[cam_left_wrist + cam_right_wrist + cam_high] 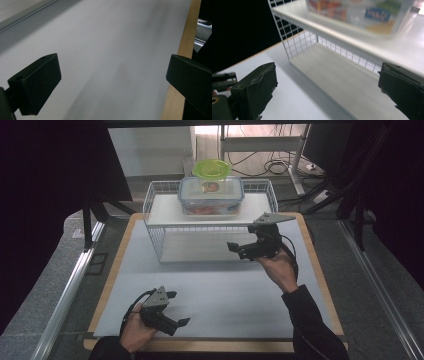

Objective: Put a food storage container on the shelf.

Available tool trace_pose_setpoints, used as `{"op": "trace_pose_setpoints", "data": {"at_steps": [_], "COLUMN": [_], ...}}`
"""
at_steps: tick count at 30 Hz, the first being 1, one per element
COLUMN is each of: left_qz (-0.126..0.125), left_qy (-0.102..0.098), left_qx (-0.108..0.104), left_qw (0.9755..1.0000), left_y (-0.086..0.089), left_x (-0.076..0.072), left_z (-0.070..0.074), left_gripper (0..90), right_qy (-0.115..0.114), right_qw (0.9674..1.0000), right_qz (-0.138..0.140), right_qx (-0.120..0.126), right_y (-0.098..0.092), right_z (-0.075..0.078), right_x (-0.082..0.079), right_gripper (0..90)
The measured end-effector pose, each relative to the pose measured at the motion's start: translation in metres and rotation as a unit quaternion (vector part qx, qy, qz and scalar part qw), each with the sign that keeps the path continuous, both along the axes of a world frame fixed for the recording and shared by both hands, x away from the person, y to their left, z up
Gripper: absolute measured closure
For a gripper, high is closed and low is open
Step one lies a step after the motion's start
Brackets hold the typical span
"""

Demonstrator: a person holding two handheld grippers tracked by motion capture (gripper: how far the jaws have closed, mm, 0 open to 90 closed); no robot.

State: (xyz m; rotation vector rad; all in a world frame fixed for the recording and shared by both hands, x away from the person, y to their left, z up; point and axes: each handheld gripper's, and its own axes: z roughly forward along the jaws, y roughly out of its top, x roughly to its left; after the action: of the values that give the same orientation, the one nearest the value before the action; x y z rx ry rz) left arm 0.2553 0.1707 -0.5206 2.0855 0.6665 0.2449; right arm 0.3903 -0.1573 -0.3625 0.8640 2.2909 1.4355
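Setting: a counter with a pale grey mat and light wooden edging, sitting in a dim room with dark screens at both sides and cables lying on the floor behind.

Item 1: a clear rectangular plastic food container with a blue-rimmed lid, resting on the upper white board of the rack, toward its right half. Colourful packets are showing through its wall in the right gripper view, blurred.

Item 2: a round lime-green translucent plastic tub, sitting on top of the container's lid.

Item 3: a white wire-grid shelf rack with two white boards, standing at the far middle of the counter; its lower board is lying bare.

Item 4: the right gripper, hovering just in front of the rack's right half and pointing left along the lower shelf opening. Its fingers are standing wide apart, gripping nothing.

Item 5: the left gripper, resting low at the near left of the counter, well apart from the rack. Its fingers are spread wide over the bare mat, near the wooden edge.
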Motion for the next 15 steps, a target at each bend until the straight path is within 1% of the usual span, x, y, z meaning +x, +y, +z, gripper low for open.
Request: {"op": "trace_pose_setpoints", "data": {"at_steps": [2,3,6,9,12,14,15], "left_qz": [-0.002,-0.001,-0.005,-0.009,-0.01,-0.01,-0.01], "left_qy": [0.003,0.005,0.008,0.01,0.008,0.012,0.014], "left_qx": [-0.002,-0.007,-0.005,-0.003,-0.003,-0.008,-0.01], "left_qw": [1.0,1.0,0.9999,0.9999,0.9999,0.9998,0.9998], "left_y": [0.0,0.0,-0.001,-0.002,-0.001,-0.001,-0.001], "left_x": [0.0,0.0,0.0,0.001,0.0,0.001,0.001], "left_z": [0.0,-0.001,-0.002,-0.002,-0.002,-0.002,-0.002], "left_gripper": [0.0,0.0,0.0,0.0,0.0,0.0,0.0], "right_qy": [0.001,0.0,-0.001,0.004,0.005,0.007,0.006], "right_qw": [1.0,1.0,0.9999,0.9999,0.9998,0.9996,0.9996], "right_qz": [-0.002,-0.002,-0.007,-0.011,-0.015,-0.017,-0.017], "right_qx": [-0.006,-0.009,-0.015,-0.012,-0.015,-0.023,-0.023], "right_y": [-0.003,-0.004,-0.009,-0.015,-0.02,-0.022,-0.023], "right_z": [-0.009,-0.013,-0.024,-0.034,-0.042,-0.046,-0.048], "right_x": [-0.003,-0.004,-0.006,-0.01,-0.014,-0.017,-0.019], "right_gripper": [1.1,0.9,0.3,0.1,0.1,0.1,0.1]}}
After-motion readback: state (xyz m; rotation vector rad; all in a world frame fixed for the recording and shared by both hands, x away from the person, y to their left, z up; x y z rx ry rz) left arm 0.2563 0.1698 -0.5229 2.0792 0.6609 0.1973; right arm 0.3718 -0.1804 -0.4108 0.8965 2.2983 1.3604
